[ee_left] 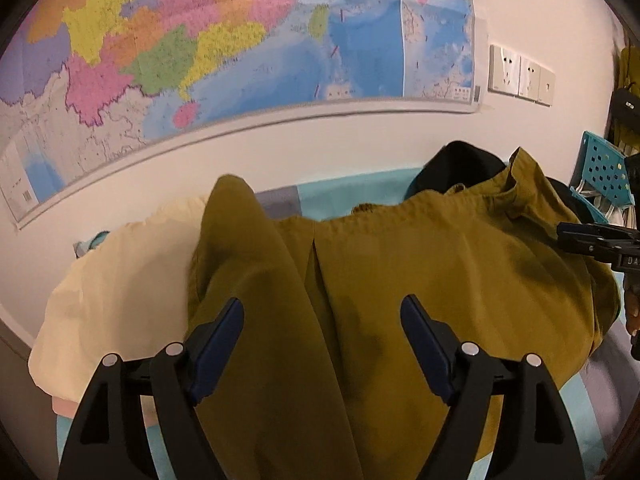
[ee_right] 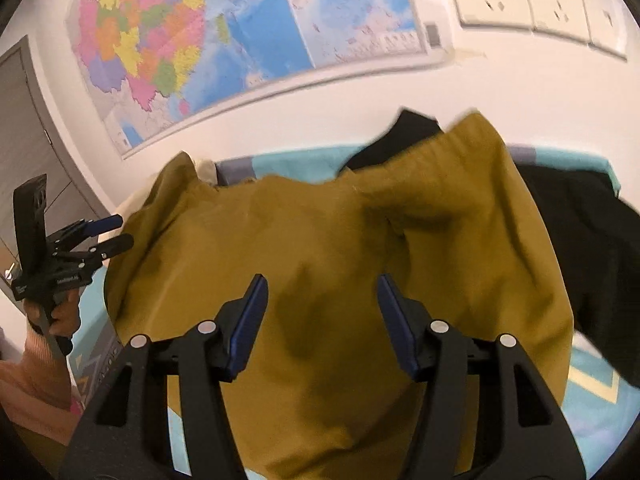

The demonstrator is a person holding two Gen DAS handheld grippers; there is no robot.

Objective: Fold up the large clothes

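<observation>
A large mustard-olive garment (ee_left: 400, 280) lies spread over the bed, creased down its middle; it also fills the right wrist view (ee_right: 340, 248). My left gripper (ee_left: 322, 308) is open just above the cloth, holding nothing. My right gripper (ee_right: 320, 286) is open above the cloth too, holding nothing. The left gripper shows from the side at the garment's left edge in the right wrist view (ee_right: 114, 232). The right gripper's tip shows at the garment's right edge in the left wrist view (ee_left: 592, 240).
A black garment (ee_right: 580, 220) lies behind and to the right of the mustard one. A cream pillow (ee_left: 120, 288) lies at the left. The bedsheet (ee_right: 592, 384) is teal and patterned. A wall map (ee_left: 240, 40), wall sockets (ee_left: 520, 74) and a teal perforated chair (ee_left: 604, 168) stand behind.
</observation>
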